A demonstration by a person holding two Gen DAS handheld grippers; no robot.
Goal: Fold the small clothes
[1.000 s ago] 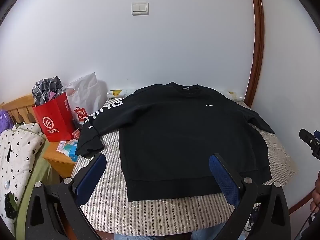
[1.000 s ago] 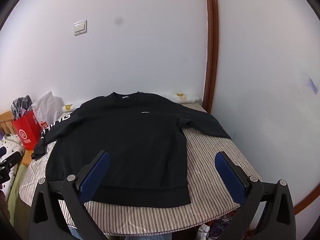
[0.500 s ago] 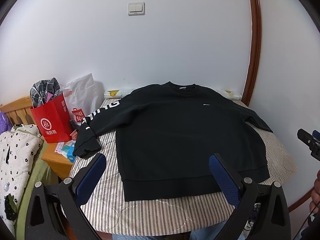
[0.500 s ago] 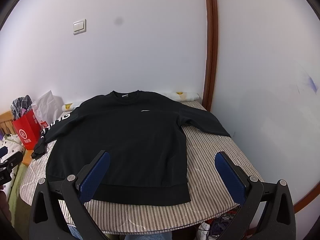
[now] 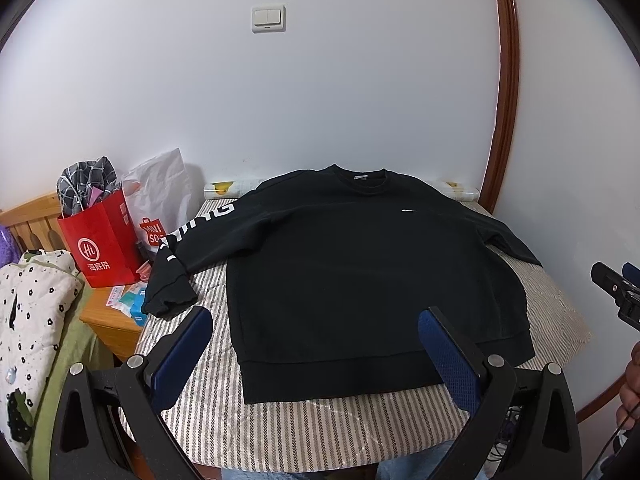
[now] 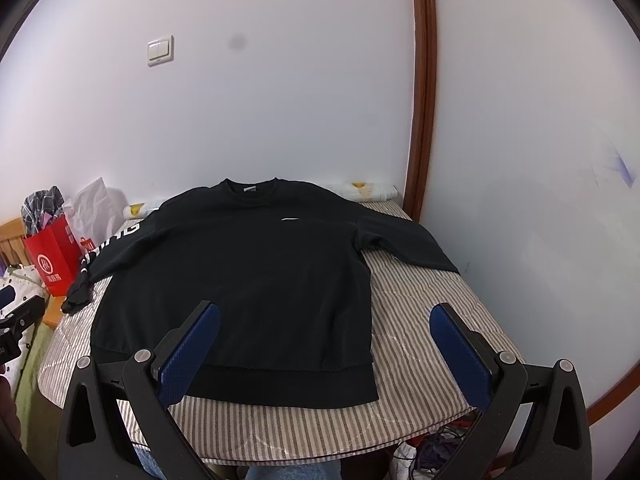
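A black sweatshirt [image 5: 360, 264] lies flat and spread out, front up, on a striped table [image 5: 320, 432], both sleeves out to the sides; the left sleeve with white letters hangs off the left edge. It shows the same way in the right wrist view [image 6: 248, 272]. My left gripper [image 5: 316, 354] is open and empty, held above the hem near the table's front edge. My right gripper [image 6: 324, 354] is open and empty, above the hem's right part.
A red paper bag [image 5: 100, 240] and a white bag [image 5: 160, 200] stand on a wooden nightstand [image 5: 112, 320] left of the table. Bedding [image 5: 28, 300] lies at far left. Walls close the back and right [image 6: 520, 160]. The striped table [image 6: 420, 344] is bare at right.
Both grippers have risen and pulled back slightly, so the sweatshirt sits a little lower and smaller in view. Jaws stay open. The sweatshirt has not moved.
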